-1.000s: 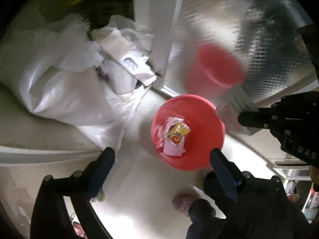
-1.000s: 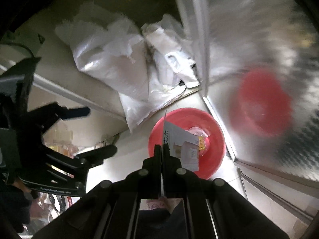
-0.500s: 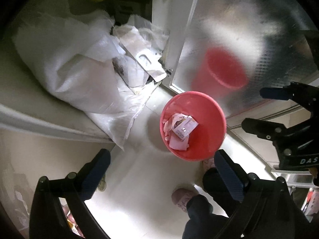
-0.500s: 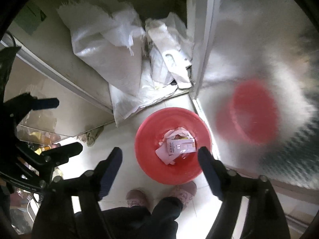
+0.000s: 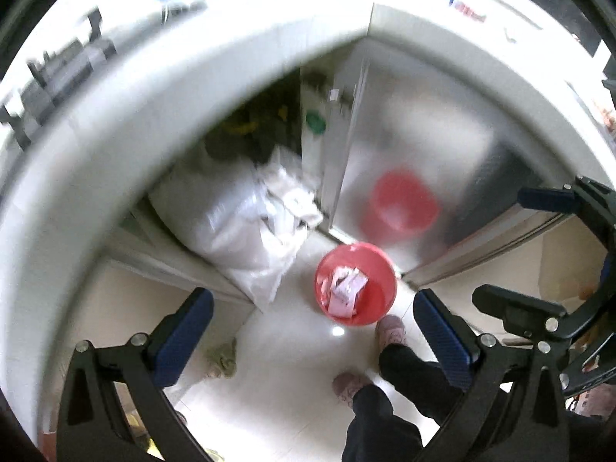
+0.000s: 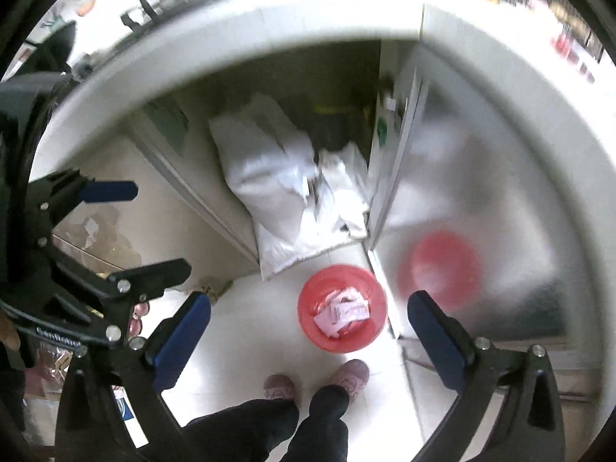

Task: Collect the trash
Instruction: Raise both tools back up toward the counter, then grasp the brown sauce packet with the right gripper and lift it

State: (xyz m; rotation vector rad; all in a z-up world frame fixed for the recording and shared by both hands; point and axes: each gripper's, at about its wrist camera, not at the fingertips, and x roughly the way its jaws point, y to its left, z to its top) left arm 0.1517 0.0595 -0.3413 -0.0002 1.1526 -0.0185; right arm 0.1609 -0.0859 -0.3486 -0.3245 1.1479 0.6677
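Observation:
A red bin (image 5: 385,269) stands on the pale floor far below, holding pink and white wrappers and a small carton (image 5: 344,292). My left gripper (image 5: 311,300) hangs high above it, open, with nothing between its blue pads. In the right wrist view the same bin (image 6: 308,323) and its trash (image 6: 342,313) lie between the fingers of my right gripper (image 6: 308,300), whose jaws are opening with nothing in them. Each gripper also shows in the other's view: the right gripper (image 5: 500,244) and the left gripper (image 6: 161,227).
White sacks (image 5: 238,231) fill the open cabinet behind the bin. A shiny metal door (image 5: 404,134) to the right reflects the bin. A white counter edge (image 5: 115,123) arches overhead. The person's pink shoes (image 5: 390,333) stand by the bin; a cloth (image 5: 221,356) lies on the floor.
Both grippers have risen well above the bin, which now looks small. The right gripper went from shut on a white carton to open, and the carton now lies in the bin.

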